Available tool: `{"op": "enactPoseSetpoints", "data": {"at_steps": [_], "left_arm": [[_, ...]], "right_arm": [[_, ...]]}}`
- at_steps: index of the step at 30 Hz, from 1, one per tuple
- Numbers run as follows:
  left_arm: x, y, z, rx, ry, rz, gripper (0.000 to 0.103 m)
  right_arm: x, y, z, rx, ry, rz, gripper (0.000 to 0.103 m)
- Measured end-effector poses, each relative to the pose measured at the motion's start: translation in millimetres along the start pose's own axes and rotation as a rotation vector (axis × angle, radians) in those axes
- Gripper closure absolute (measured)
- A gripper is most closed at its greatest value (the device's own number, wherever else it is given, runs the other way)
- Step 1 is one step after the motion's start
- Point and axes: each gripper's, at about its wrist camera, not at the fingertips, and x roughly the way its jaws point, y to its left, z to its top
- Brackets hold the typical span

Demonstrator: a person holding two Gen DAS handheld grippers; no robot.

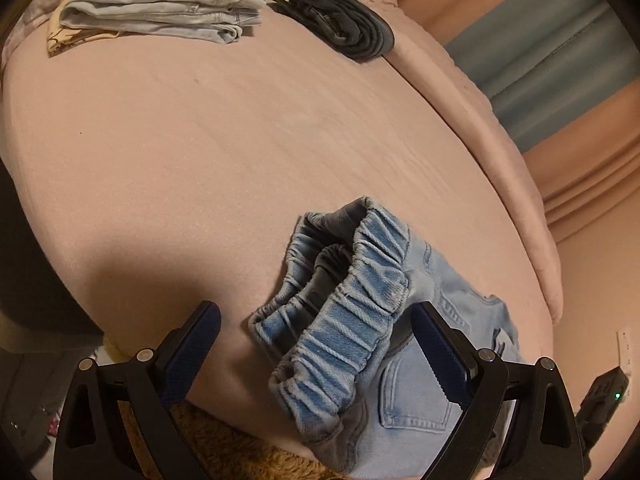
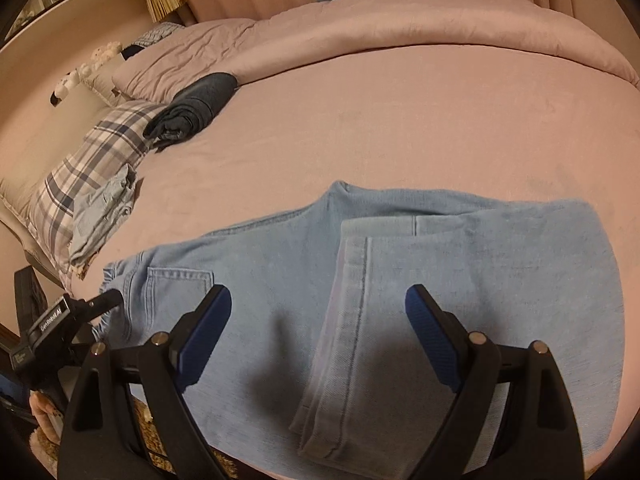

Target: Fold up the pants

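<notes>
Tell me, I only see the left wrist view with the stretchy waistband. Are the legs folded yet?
Observer: Partly. A leg lies folded back on top of the pants.
Operator: Is the right tool holding it?
Observer: No. The right tool is open above that leg and grips nothing.
Operator: What's past the pillows?
Observer: Small white toys sit by the headboard, too blurry to name.
</notes>
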Motion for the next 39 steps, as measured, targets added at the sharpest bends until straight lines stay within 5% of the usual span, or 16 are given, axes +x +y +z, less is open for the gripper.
{"op": "enactPoseSetpoints", "data": {"at_steps": [9, 12, 17, 18, 26, 39], "left_arm": [[5, 0, 1, 0.003, 0.01, -0.013, 0.01], [5, -5, -3, 0.012, -0.006, -0.057, 0.031], [-3, -12, -10, 0.018, -0.057, -0.036, 0.052], [-10, -18, -11, 0.042, -0.089, -0.001, 0.067], [-26, -39, -14, 0.12, -0.137, 0.034, 0.071], [-47, -64, -15, 0.148, -0.153, -0.096, 0.072]], "right_arm": [[4, 9, -7, -0.029, 0.028, 0.036, 0.014], [3, 10, -9, -0.033, 0.028, 0.041, 0.014], [1, 9, -8, -0.021, 0.028, 0.047, 0.014], [1, 8, -9, -0.019, 0.027, 0.046, 0.014], [-3, 1, -7, -0.004, 0.013, 0.045, 0.014], [-6, -6, -8, 0.026, 0.01, 0.061, 0.014]]}}
